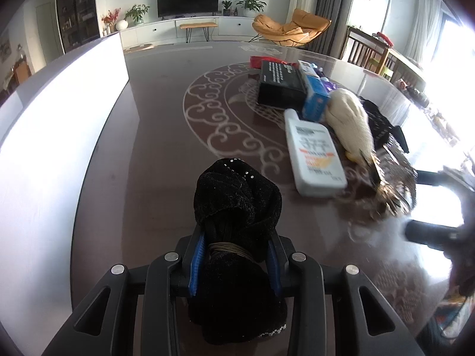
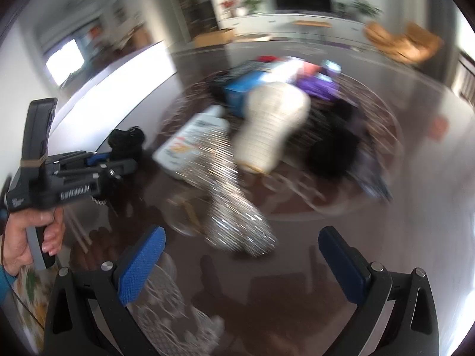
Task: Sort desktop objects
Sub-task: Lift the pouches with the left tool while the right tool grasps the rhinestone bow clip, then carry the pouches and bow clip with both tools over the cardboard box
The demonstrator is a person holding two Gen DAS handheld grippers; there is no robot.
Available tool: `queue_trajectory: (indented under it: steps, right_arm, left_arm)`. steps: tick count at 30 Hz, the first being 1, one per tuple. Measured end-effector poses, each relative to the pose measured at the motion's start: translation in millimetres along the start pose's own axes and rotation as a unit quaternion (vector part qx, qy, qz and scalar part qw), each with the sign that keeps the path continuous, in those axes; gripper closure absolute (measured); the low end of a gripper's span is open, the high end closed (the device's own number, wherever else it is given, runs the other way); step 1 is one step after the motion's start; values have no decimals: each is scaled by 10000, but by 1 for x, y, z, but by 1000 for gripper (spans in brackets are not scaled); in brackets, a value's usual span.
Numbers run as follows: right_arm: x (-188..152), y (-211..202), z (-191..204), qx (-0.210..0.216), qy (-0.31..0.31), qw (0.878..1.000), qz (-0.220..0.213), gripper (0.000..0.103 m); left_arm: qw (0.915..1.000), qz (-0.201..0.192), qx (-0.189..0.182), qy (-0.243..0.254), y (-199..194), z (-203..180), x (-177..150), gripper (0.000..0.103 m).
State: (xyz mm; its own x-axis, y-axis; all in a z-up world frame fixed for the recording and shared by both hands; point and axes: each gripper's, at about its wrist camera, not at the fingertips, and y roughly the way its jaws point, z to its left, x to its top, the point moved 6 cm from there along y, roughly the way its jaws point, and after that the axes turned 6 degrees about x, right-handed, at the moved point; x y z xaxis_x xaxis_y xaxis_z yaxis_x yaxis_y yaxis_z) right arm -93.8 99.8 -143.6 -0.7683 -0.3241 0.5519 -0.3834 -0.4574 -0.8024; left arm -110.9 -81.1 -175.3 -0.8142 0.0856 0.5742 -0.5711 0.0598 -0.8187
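Two grippers work above the table: left gripper clamps a black velvet bundle, right gripper gapes wide, empty.

The one legible marking was white lettering on the side of the left gripper's black body, seen from the right wrist, which appeared to read "GenRobot.AI" (slightly blurred). Beyond that gripper, the white bottle bore dark and orange print, and the black box behind the bottle carried lines of white text; none of either could be made out.
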Motion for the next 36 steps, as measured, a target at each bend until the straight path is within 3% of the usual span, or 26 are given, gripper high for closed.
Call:
queue_trajectory:
  steps: [4, 8, 11, 13, 15, 21, 28, 36]
  right_arm:
    - [11, 25, 32, -166, -712, 9967, 351, 0]
    - [4, 36, 35, -218, -797, 9953, 510, 1]
    - [1, 31, 27, -162, -535, 9972, 488, 22]
    - [-3, 20, 20, -149, -319, 9985, 430, 46]
    - [-5, 12, 13, 47, -36, 9992, 396, 53]
    - [-15, -9, 9, 218, 191, 9991, 298, 54]
    - [-10, -41, 3, 635, 497, 9967, -115, 54]
    - [21, -66, 30, 905, 668, 9932, -306, 54]
  left_arm:
    - [9999, -9, -79, -98, -11, -4, -14, 68]
    - [9999, -83, -80, -50, -19, -8, -28, 68]
    - [9998, -174, -50, 65, -25, -13, -34, 68]
    - [9997, -234, -65, 102, -28, -16, -37, 69]
    - [9995, -268, -117, 88, -31, -19, -39, 69]
    - [9984, -504, -257, 38, -51, -26, -32, 70]
    - [9956, -688, -561, -288, -78, -22, -21, 70]
    - [9861, -1177, -749, -906, -143, 25, -16, 70]
